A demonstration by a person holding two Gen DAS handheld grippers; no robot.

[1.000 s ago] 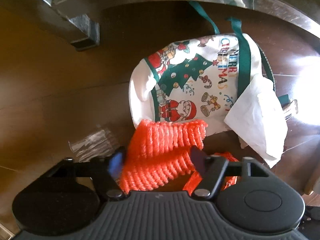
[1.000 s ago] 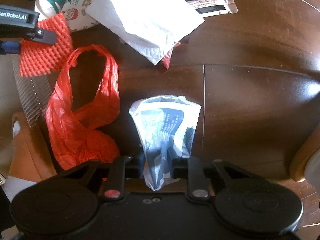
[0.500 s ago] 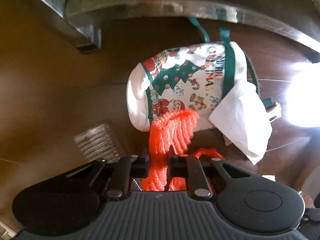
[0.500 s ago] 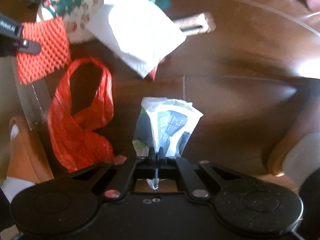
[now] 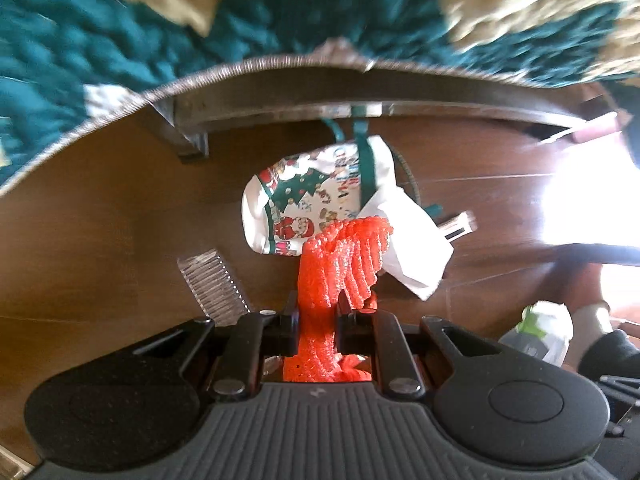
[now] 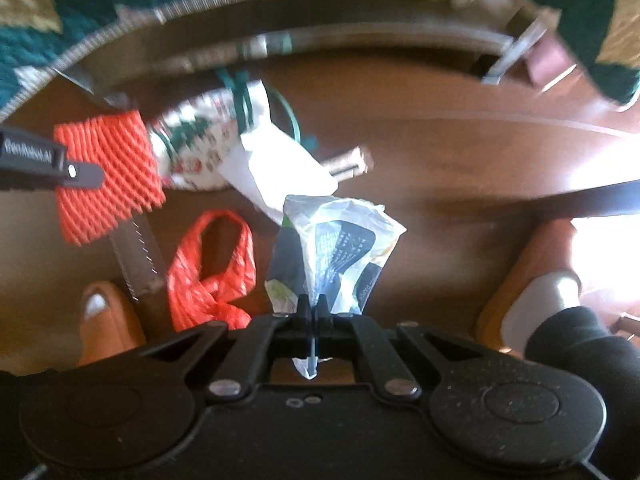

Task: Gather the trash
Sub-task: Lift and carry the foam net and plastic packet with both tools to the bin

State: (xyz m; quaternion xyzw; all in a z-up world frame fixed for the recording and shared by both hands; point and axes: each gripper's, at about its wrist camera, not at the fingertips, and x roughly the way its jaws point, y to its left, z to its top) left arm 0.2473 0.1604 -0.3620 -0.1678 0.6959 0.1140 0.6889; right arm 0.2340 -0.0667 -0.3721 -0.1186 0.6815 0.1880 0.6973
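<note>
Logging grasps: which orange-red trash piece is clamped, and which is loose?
The foam net is clamped in the left gripper; the red plastic bag lies loose on the table.

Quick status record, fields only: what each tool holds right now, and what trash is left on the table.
left tool: shut on the orange foam net, lifted off the table
right tool: shut on the crumpled printed wrapper, pinched at its lower end
left on table: red plastic bag; white tissue; clear ridged plastic piece; small packet behind the tissue
also on table: Christmas-print bag, green straps, tissue partly lying on it
surface: dark wooden table
image quality: both views motion-blurred
</note>
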